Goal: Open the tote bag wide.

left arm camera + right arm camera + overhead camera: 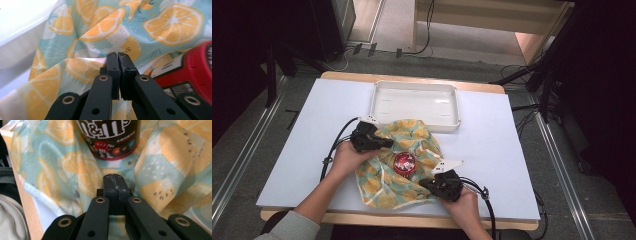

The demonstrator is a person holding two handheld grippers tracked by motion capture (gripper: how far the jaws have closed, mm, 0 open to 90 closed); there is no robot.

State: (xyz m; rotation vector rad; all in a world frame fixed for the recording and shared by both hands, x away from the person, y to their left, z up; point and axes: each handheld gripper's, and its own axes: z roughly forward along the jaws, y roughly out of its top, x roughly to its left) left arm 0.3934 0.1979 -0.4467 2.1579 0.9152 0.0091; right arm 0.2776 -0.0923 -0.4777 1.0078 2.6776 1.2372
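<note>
On the white table (492, 145) I work with a lemon-print cloth (387, 192) that lies crumpled just in front of the white tray (414, 102). My left gripper (117, 55) has its jaws pressed together on a fold of the cloth; my right gripper (115, 177) also has its jaws together, and cloth seems pinched there, though I cannot see it clearly. The red-lidded candy can (404, 163) stands in the middle, its sides hidden from above.
</note>
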